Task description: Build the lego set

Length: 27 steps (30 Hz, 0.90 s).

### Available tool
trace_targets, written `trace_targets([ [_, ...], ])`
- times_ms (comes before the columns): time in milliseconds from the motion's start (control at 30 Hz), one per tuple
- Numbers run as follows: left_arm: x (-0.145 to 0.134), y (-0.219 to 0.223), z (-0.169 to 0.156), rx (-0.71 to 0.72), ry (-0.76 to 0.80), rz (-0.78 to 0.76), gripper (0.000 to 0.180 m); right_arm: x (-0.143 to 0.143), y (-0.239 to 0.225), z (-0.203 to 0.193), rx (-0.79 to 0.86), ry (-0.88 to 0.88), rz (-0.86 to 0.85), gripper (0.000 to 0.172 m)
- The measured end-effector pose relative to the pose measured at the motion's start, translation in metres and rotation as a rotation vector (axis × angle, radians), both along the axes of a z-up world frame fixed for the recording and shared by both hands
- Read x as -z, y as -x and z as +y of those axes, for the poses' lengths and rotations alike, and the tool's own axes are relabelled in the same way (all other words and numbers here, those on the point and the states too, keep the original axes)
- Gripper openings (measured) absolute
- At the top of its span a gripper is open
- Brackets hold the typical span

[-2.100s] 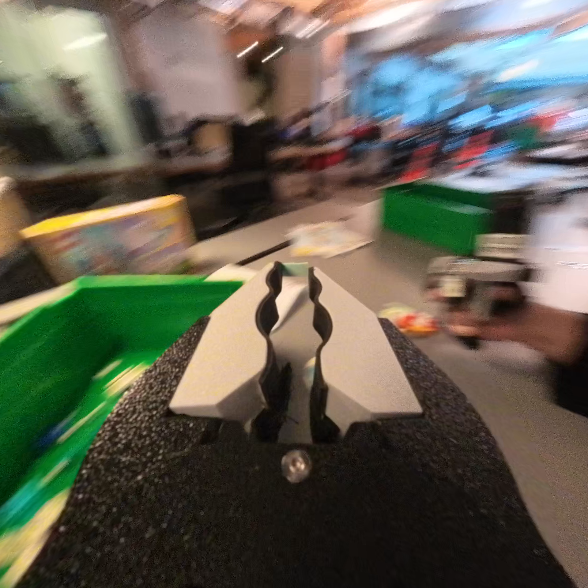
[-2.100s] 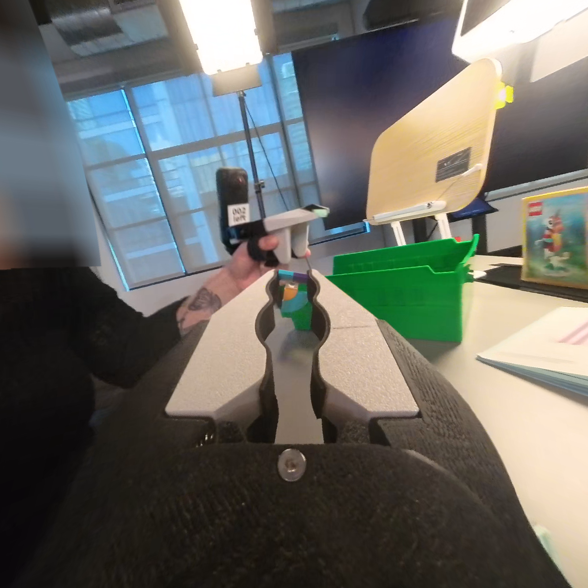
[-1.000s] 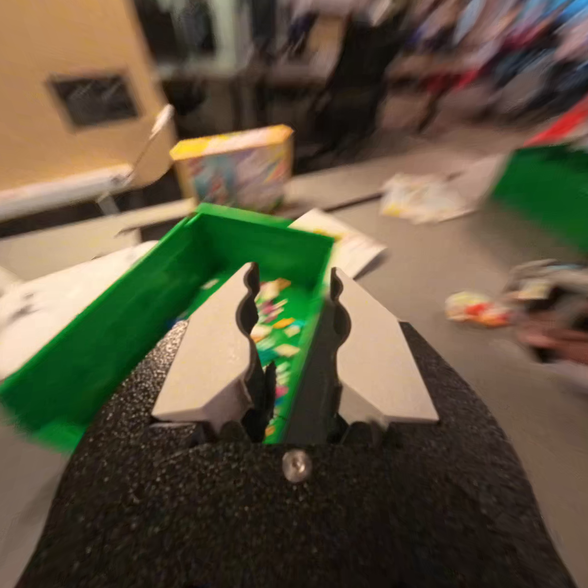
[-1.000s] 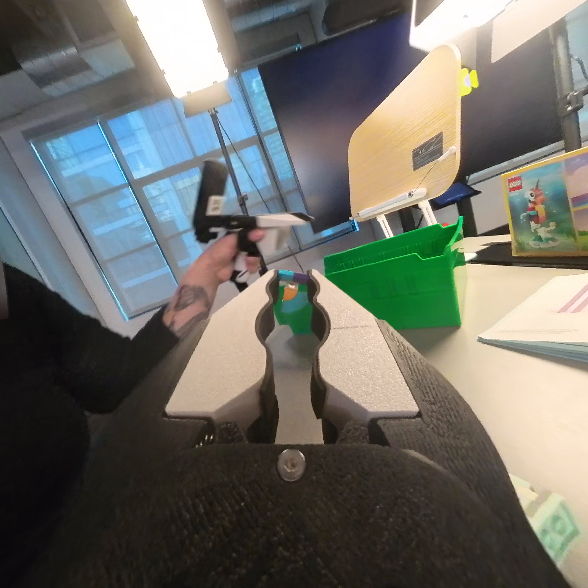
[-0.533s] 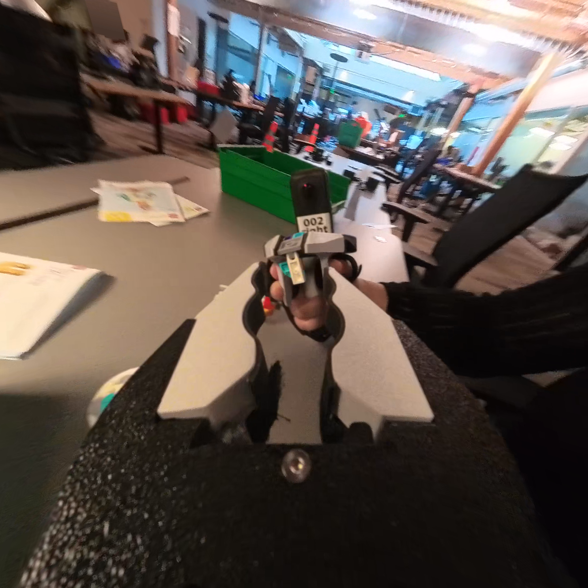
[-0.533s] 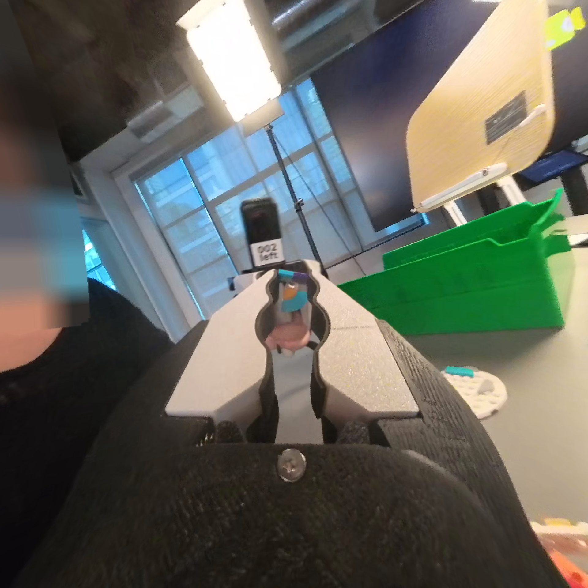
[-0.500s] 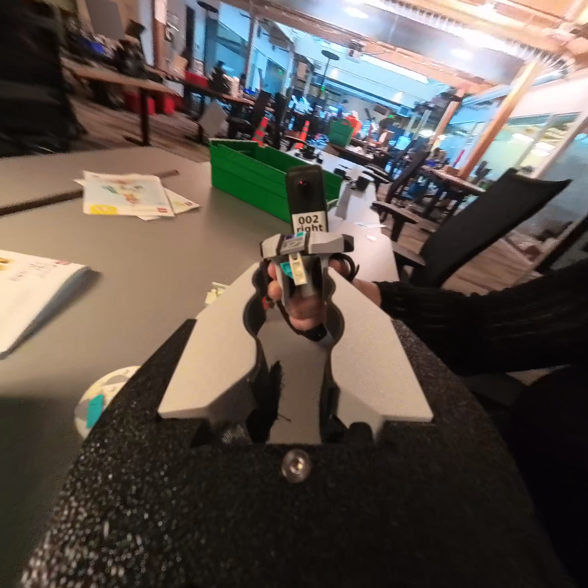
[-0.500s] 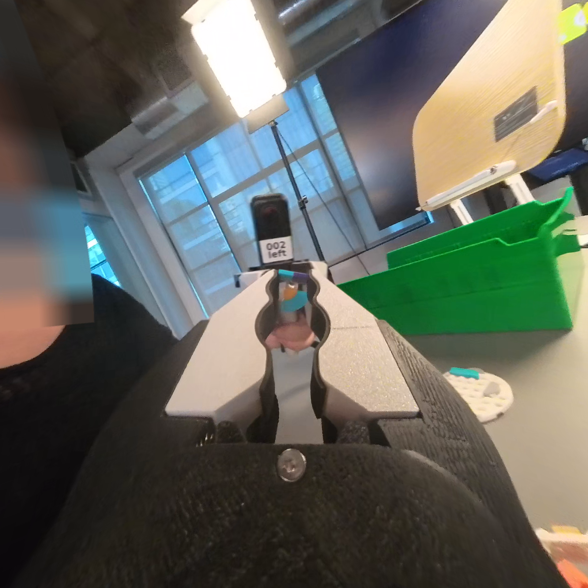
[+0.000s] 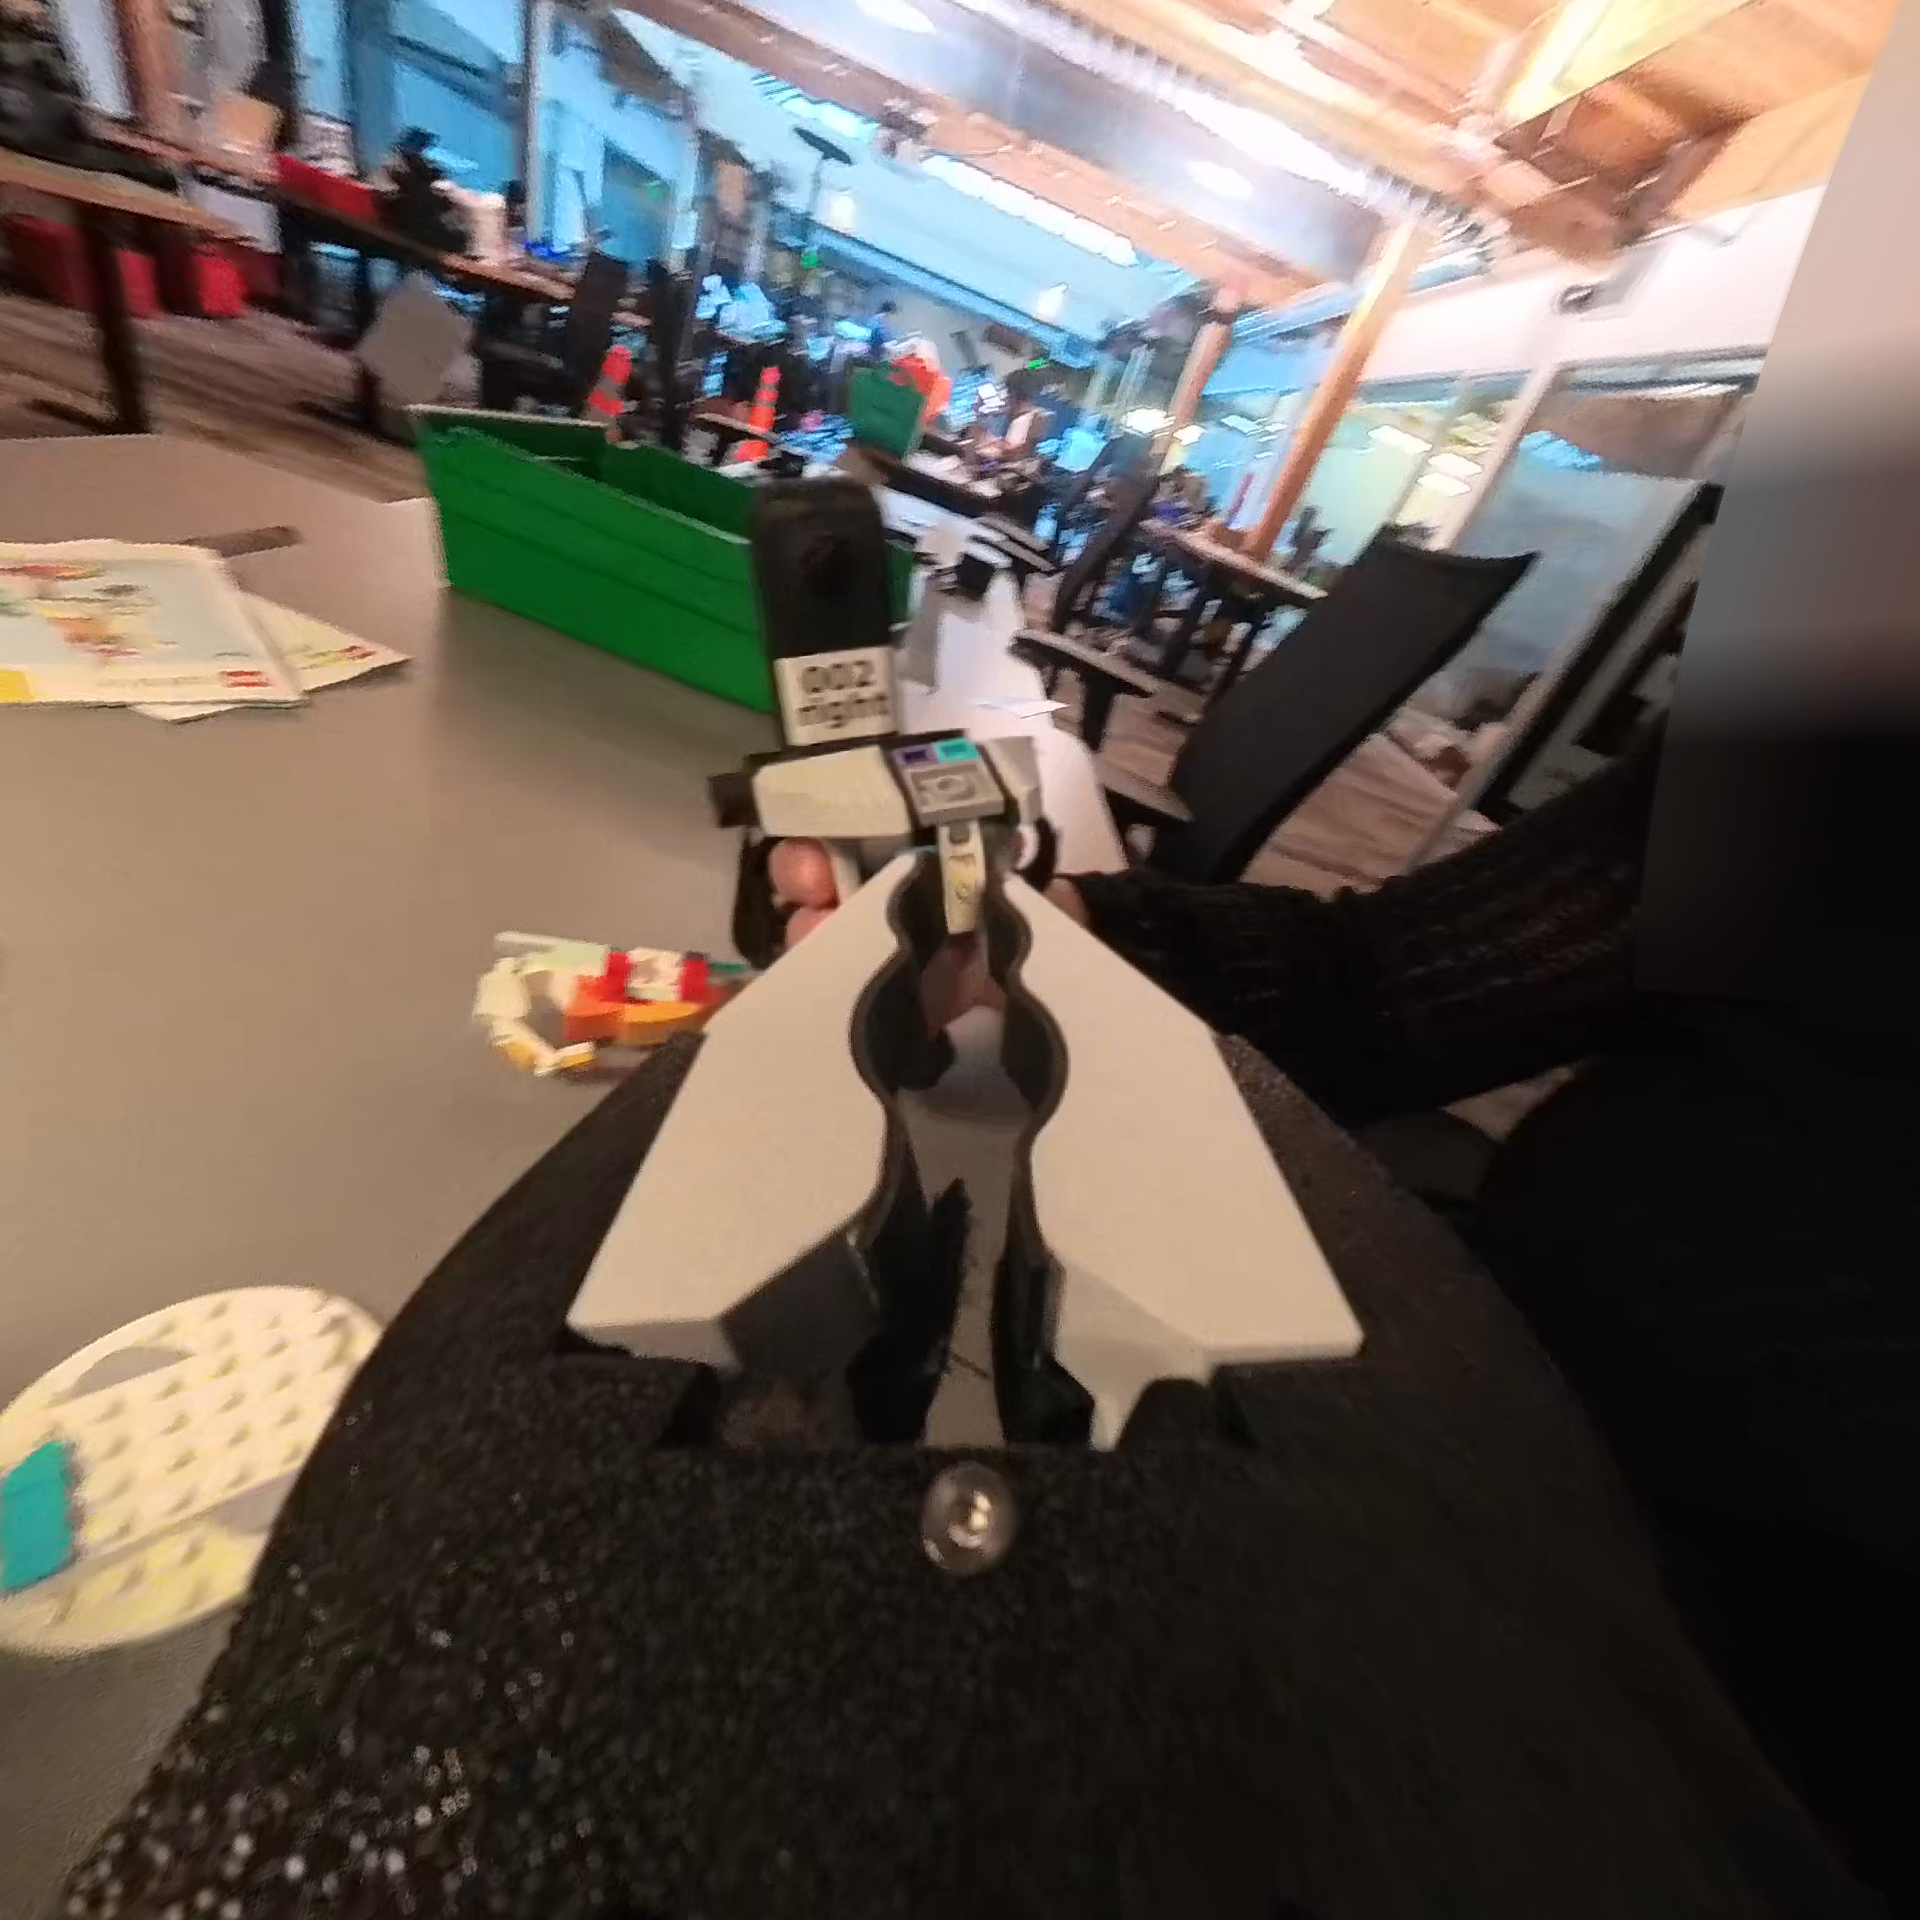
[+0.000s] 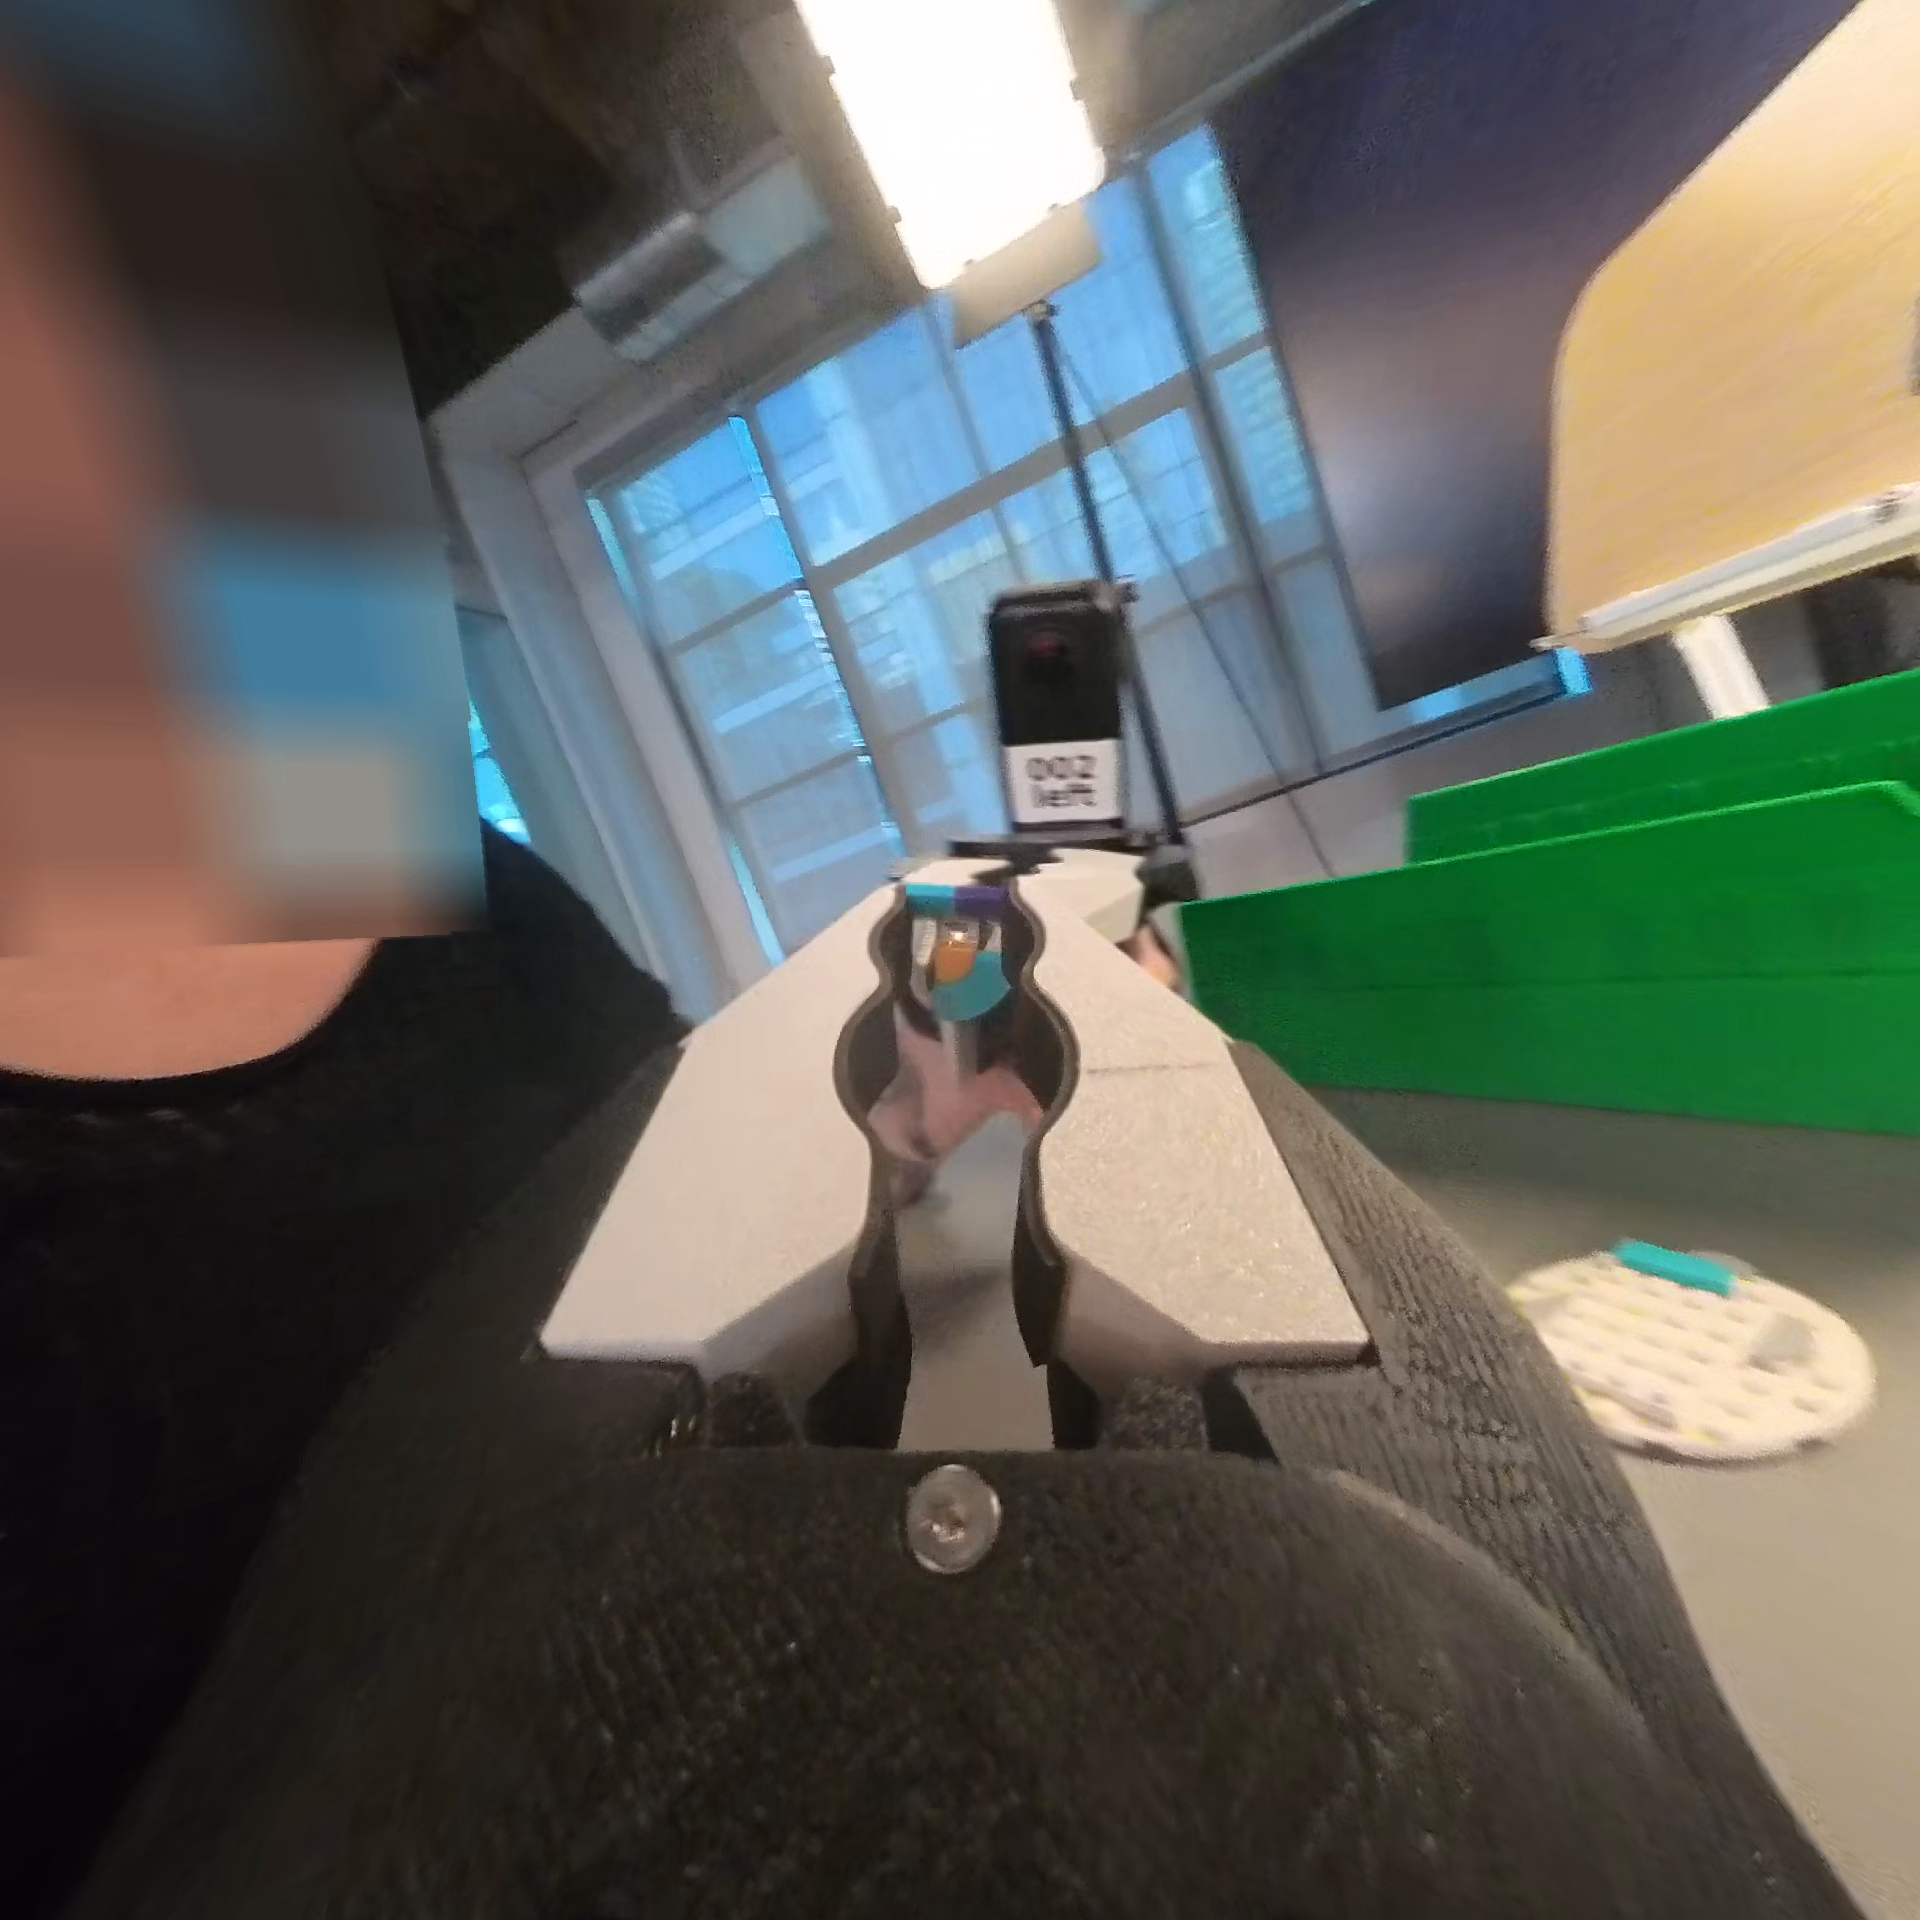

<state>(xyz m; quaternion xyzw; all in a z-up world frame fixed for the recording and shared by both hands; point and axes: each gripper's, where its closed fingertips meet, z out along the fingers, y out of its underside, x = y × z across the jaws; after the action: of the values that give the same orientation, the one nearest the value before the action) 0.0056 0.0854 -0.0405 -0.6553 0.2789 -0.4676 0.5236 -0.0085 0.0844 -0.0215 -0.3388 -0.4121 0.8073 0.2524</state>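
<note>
To the lower left of your left tongs, close to their body, a round white studded plate lies on the worktop with a teal brick on it; farther ahead on that side are leaflets and a green bin; a loose heap of red, orange and white bricks lies just left of the tips; none of these touch the tongs. The left tongs are drawn in narrow, with a thin pale strip standing upright between their tips; they seem to pinch it, though blur hides the pads. That strip hangs from the small brick build that your right tongs grip tip to tip with the left pair, both raised above the worktop. The right tongs are partly closed on the build's sides, at the very ends of their fingers. So slim a piece, I judge, wants light and even pressure from the left; hold the two pairs in line, since a twist could lever the build apart; the right grip is shallow, so steady it with your hand. The build is tiny; it has a grey square face topped by a purple and a teal tile, and its other side shows orange and a teal quarter-round. A second green bin stands right of the right tongs.
</note>
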Motion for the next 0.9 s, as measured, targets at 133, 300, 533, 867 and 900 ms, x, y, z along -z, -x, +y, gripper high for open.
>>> trace_targets([
  [133,-0.007,-0.012,-0.019,0.163,0.034,-0.123,0.003,-0.007,-0.014,-0.019,-0.164,0.014,0.053,0.014],
  [300,-0.005,-0.009,-0.021,0.186,0.066,-0.198,0.001,-0.004,-0.013,-0.022,-0.125,-0.065,0.023,0.014],
  [533,0.026,0.021,0.018,-0.143,0.014,0.052,0.0,0.019,0.015,0.028,0.231,-0.088,-0.123,0.014],
  [867,0.029,0.022,0.029,-0.219,-0.045,0.005,0.023,0.028,0.024,0.035,0.263,-0.039,-0.152,0.014],
  [900,0.03,0.021,0.029,-0.226,-0.058,0.024,0.023,0.028,0.025,0.034,0.259,-0.04,-0.154,0.014],
])
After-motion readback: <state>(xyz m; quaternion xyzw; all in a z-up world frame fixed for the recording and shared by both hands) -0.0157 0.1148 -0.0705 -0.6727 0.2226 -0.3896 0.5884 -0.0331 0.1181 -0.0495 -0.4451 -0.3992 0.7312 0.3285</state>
